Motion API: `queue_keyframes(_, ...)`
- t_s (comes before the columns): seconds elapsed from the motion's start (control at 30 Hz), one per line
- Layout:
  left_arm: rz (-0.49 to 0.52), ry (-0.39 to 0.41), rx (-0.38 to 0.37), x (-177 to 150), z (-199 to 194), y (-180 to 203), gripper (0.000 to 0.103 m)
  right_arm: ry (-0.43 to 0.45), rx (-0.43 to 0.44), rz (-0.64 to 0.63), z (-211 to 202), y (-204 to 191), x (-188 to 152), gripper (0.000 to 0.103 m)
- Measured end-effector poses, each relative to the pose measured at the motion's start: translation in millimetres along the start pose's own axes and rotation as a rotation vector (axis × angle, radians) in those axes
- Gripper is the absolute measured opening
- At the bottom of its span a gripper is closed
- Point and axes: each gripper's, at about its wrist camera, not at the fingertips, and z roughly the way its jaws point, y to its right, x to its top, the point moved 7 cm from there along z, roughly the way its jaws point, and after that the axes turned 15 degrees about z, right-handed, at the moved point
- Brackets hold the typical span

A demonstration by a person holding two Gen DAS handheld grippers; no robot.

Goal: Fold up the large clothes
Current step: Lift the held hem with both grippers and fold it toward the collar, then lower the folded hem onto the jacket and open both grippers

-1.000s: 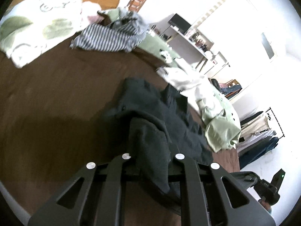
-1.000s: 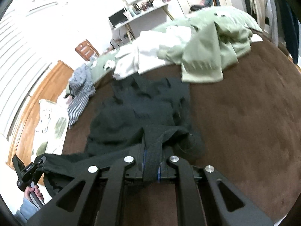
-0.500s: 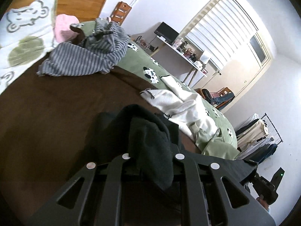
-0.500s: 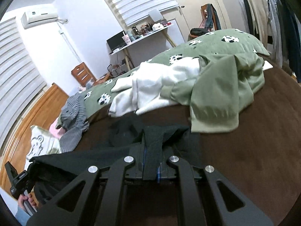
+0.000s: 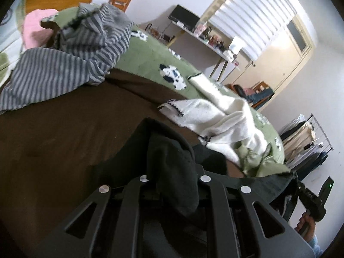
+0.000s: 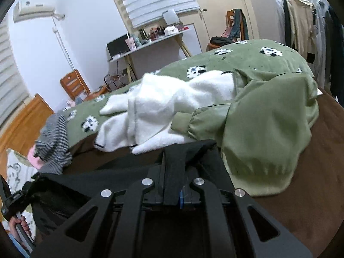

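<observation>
A black garment (image 5: 169, 159) hangs bunched between the fingers of my left gripper (image 5: 174, 178), which is shut on it, lifted off the brown bedspread (image 5: 64, 129). My right gripper (image 6: 172, 180) is shut on another edge of the same black garment (image 6: 174, 172). The cloth stretches between both grippers; the right gripper also shows at the lower right of the left wrist view (image 5: 309, 195), and the left gripper shows at the lower left of the right wrist view (image 6: 15, 197). Fingertips are hidden by cloth.
A striped grey garment (image 5: 71, 58), a white fleece (image 6: 163, 111) and a green jacket (image 6: 266, 124) lie on the bed beyond the black garment. A green cow-print blanket (image 6: 240, 60) covers the far side. A desk (image 6: 150, 40) and clothes rack (image 6: 305, 21) stand behind.
Both grippers have risen and tilted up, lifting the black garment off the bedspread; it was spread on the bed a second ago and now hangs stretched between them.
</observation>
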Motion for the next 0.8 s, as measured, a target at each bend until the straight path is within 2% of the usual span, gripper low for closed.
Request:
queue_keyframes(0.2,-0.010,-0.063,0.036,-4.6,66.9,-22.9,0.016,-0.066,-0.042,-0.052,78.0,8.8,-5.0,0.008)
queue_keyframes(0.43,-0.021,-0.162,0.087,-25.1,134.9,-46.4,0.017,-0.156,-0.095,-0.104,155.3,26.1,-22.8,0.008)
queue_keyframes(0.57,-0.024,-0.175,0.093,-30.7,150.0,-53.9,0.018,-0.190,-0.105,-0.106,180.5,34.6,-31.3,0.009)
queue_keyframes(0.73,-0.032,-0.189,0.098,-35.6,157.3,-56.8,0.021,-0.199,-0.106,-0.101,188.3,38.2,-37.3,0.010)
queue_keyframes(0.8,-0.041,-0.191,0.096,-35.6,155.9,-56.3,0.023,-0.201,-0.111,-0.112,186.1,35.8,-37.0,0.013)
